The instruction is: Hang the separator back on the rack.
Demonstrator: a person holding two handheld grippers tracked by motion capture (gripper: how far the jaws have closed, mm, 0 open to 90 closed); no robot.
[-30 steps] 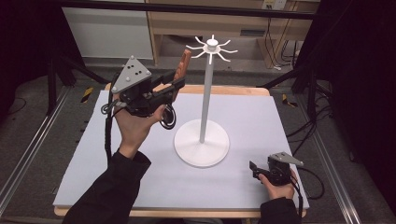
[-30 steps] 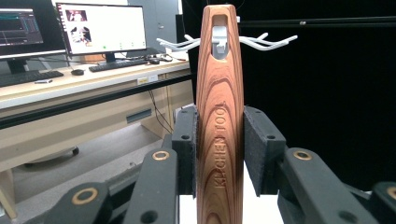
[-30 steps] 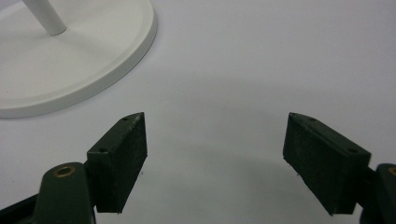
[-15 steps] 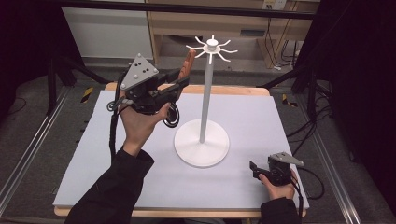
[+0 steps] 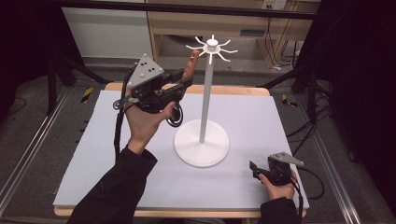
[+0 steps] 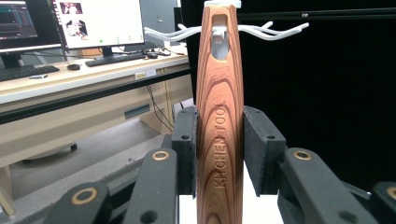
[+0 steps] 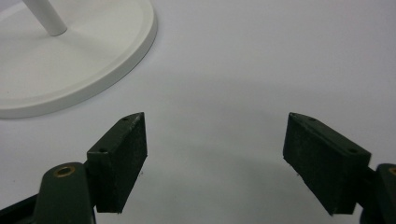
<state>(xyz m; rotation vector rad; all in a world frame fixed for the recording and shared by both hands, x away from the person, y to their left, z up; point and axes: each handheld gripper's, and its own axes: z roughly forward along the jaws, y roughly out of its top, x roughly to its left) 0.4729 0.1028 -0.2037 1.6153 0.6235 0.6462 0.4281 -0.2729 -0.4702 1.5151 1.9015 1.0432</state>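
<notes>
My left gripper [image 5: 183,85] is raised above the table's far left and shut on a wooden utensil handle [image 5: 189,67] that points up toward the hooks. In the left gripper view both black pads clamp the handle [image 6: 219,116], which is engraved "KITCHEN TOOL". Its hanging hole [image 6: 219,44] lines up with a white hook tip seen through it. The white hook stand [image 5: 206,93] rises from a round base [image 5: 201,144] at mid-table, with a ring of hooks [image 5: 212,46] on top. My right gripper [image 5: 256,169] rests open on the white mat at the front right, with nothing between its jaws [image 7: 215,158].
A white mat [image 5: 261,116] covers the table. The stand's base [image 7: 70,60] lies just ahead and left of the right gripper. Beyond the table are a desk with monitors [image 6: 98,21], a keyboard and cables. Metal frame rails run along both sides.
The left gripper has carried the wooden handle to the right, closer to the stand's hooks. The right gripper has stayed where it was.
</notes>
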